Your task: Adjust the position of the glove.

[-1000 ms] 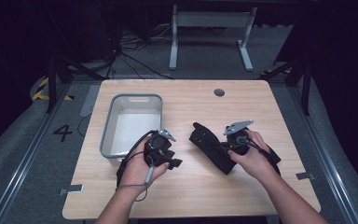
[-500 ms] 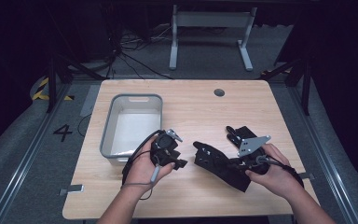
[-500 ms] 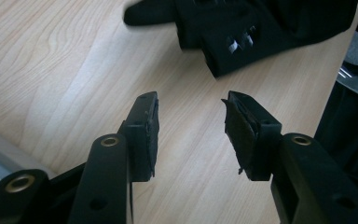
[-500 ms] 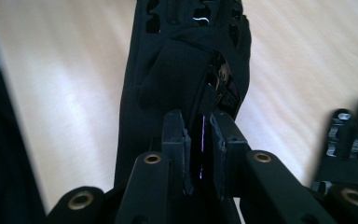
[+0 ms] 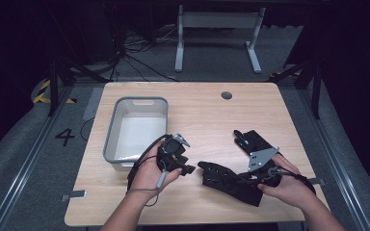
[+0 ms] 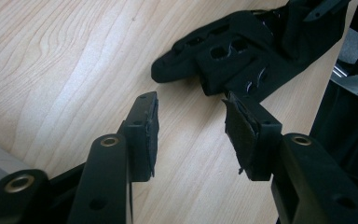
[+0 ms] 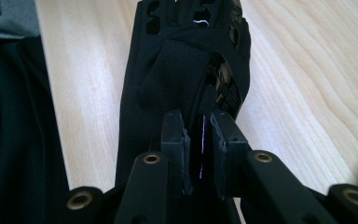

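Gloves are lying on the wooden tabletop (image 5: 212,115), both to the right of the grey bin (image 5: 137,127). One black glove (image 5: 231,180) is stretching out flat with its fingertips pointing back toward the bin, and the right gripper (image 5: 250,179) is pinching it at the cuff end. In the right gripper view the right gripper (image 7: 199,140) is showing its two jaws drawn nearly together with a fold of the glove's (image 7: 186,70) fabric sandwiched between the pads, the perforated fingers reaching away across the wood. A second black glove (image 5: 251,142) is resting farther from the bin, just beyond the grey three-cornered plate on the right gripper, its fingers angling toward the far edge of the tabletop.

The left gripper (image 5: 189,169) is sitting just beside the bin's near right corner, held in the person's left hand (image 5: 149,174), with its cable looping down past the wrist. Its jaws are standing wide apart with nothing between them; in the left gripper view the left gripper (image 6: 191,128) is pointing at the fingertip end of the glove (image 6: 242,46), which is lying close ahead of the pads but not touching them.

The bin is sitting upright, its pale inside bare. The person's right hand (image 5: 289,185) is wrapping the right gripper's body.
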{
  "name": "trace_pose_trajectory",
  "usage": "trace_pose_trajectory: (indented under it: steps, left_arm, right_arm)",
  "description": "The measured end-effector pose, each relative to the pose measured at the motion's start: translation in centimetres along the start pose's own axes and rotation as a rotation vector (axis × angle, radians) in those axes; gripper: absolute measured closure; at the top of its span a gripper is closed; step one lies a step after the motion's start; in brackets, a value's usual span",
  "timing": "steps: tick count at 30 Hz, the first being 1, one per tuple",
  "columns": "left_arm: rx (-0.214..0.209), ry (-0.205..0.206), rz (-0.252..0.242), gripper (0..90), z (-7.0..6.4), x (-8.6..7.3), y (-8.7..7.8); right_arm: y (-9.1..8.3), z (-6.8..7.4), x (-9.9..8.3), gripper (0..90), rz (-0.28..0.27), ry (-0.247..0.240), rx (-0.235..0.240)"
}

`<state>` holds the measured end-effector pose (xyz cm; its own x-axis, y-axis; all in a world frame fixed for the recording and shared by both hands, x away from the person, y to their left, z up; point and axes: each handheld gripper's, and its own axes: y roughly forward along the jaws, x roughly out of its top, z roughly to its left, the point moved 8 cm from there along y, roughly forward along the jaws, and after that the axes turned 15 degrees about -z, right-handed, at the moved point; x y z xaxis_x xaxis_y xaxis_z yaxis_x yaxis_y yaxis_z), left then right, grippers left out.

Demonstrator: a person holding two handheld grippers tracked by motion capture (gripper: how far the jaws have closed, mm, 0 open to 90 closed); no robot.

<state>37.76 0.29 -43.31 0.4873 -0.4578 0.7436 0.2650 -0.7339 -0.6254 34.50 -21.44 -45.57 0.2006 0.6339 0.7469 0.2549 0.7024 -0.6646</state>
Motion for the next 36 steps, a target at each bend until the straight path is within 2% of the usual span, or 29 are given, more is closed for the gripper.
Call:
trace_pose_trajectory:
  steps: [1, 8, 10, 14, 17, 20, 25, 29, 30, 31, 33, 34, 36]
  left_arm:
    - [-0.001, 0.001, 0.001, 54.8, 0.0, 0.0, 0.0]
    - [-0.002, 0.001, 0.006, 54.6, 0.0, 0.0, 0.1]
    - [-0.004, 0.0, 0.006, 54.5, 0.0, -0.1, 0.1]
    - [-0.004, 0.0, 0.007, 54.7, 0.0, -0.1, 0.1]
    - [-0.005, -0.003, 0.004, 54.4, 0.0, 0.0, 0.1]
    - [-0.004, -0.001, 0.004, 54.0, 0.0, 0.0, 0.1]
    - [-0.005, 0.0, -0.002, 53.9, 0.0, 0.0, 0.1]
    - [-0.003, -0.001, -0.008, 53.2, -0.1, 0.1, 0.1]
    - [-0.003, -0.001, -0.008, 53.2, -0.1, 0.1, 0.1]
    - [-0.005, 0.004, -0.009, 53.2, -0.2, 0.2, 0.1]
    - [-0.004, 0.003, -0.008, 52.8, -0.2, 0.2, 0.1]
    - [-0.005, 0.005, -0.007, 52.6, -0.3, 0.2, 0.1]
    - [-0.003, 0.007, -0.015, 52.1, -0.5, 0.3, 0.3]
  right_arm:
    - [0.1, 0.3, -0.2, 77.0, 0.001, -0.009, 0.029]
    - [0.6, 0.5, -0.7, 76.5, 0.021, -0.043, 0.076]
    - [0.9, 0.4, -1.2, 76.1, 0.044, -0.057, 0.099]
    - [1.3, 0.1, -1.9, 72.9, 0.065, -0.068, 0.105]
    - [1.4, -0.2, -2.3, 65.5, 0.081, -0.09, 0.1]
    - [1.4, -0.4, -2.3, 60.5, 0.064, -0.104, 0.103]
    - [0.5, -0.8, -1.7, 59.5, 0.017, -0.067, 0.058]
    - [-0.3, -1.8, -1.2, 60.8, -0.025, 0.005, -0.029]
    - [-0.3, -1.8, -1.2, 60.8, -0.025, 0.005, -0.029]
    - [-0.8, -2.4, -1.1, 61.8, -0.045, 0.06, -0.083]
    - [-1.0, -2.6, -1.1, 62.7, -0.048, 0.072, -0.1]
    - [-1.4, -2.8, -1.2, 63.3, -0.045, 0.105, -0.125]
    - [-1.7, -3.0, -1.4, 66.2, -0.037, 0.125, -0.145]
